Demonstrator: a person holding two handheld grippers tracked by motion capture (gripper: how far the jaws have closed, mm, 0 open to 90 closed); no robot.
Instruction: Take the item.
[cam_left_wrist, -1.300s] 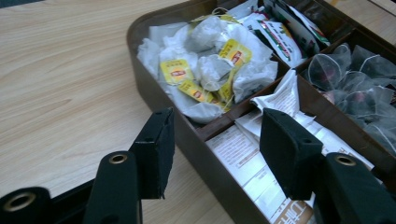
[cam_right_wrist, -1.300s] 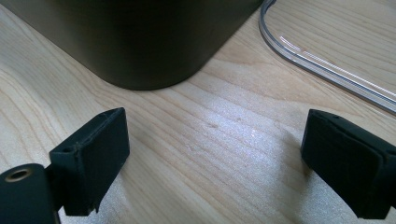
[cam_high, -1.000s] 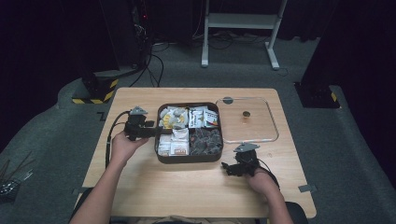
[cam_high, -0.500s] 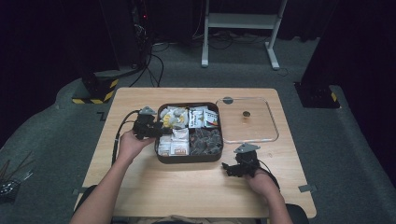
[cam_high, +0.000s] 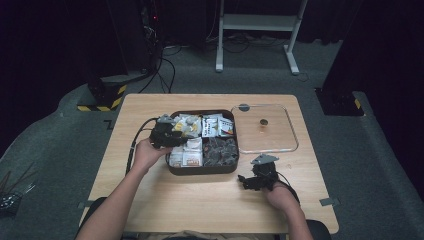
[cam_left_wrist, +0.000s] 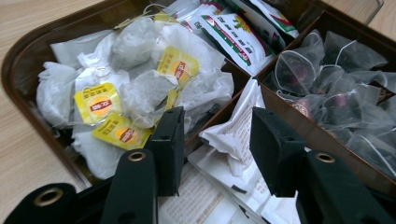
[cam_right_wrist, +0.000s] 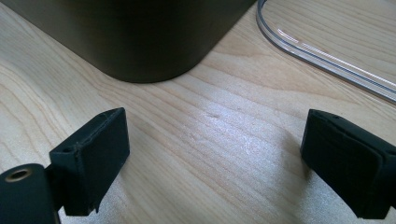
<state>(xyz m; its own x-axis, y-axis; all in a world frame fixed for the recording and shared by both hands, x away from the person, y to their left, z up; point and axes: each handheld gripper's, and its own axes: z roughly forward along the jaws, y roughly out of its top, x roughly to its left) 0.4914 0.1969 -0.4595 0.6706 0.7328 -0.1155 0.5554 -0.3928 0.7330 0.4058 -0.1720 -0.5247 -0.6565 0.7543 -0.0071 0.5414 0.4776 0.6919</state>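
A dark brown box (cam_high: 202, 171) with four compartments sits mid-table. It holds tea bags with yellow tags (cam_left_wrist: 140, 79), printed sachets (cam_left_wrist: 233, 32), clear pyramid bags (cam_left_wrist: 327, 88) and white paper sachets (cam_left_wrist: 233, 135). My left gripper (cam_high: 181, 135) hangs over the box's left side. Its jaws have just been closing and stand partly open (cam_left_wrist: 217, 140), with a white paper sachet between them, not pinched. My right gripper (cam_high: 246, 180) rests low on the table by the box's near right corner (cam_right_wrist: 140, 37), open (cam_right_wrist: 215, 158) over bare wood.
A clear lid (cam_high: 287, 132) with a small dark knob (cam_high: 263, 121) lies flat to the right of the box; its rim (cam_right_wrist: 322, 51) shows in the right gripper view. Bare wooden table (cam_high: 200, 205) stretches in front of the box. Dark floor and stands surround the table.
My left gripper has moved right from the box's left edge to above its left compartments, a little lower. The right hand has stayed put.
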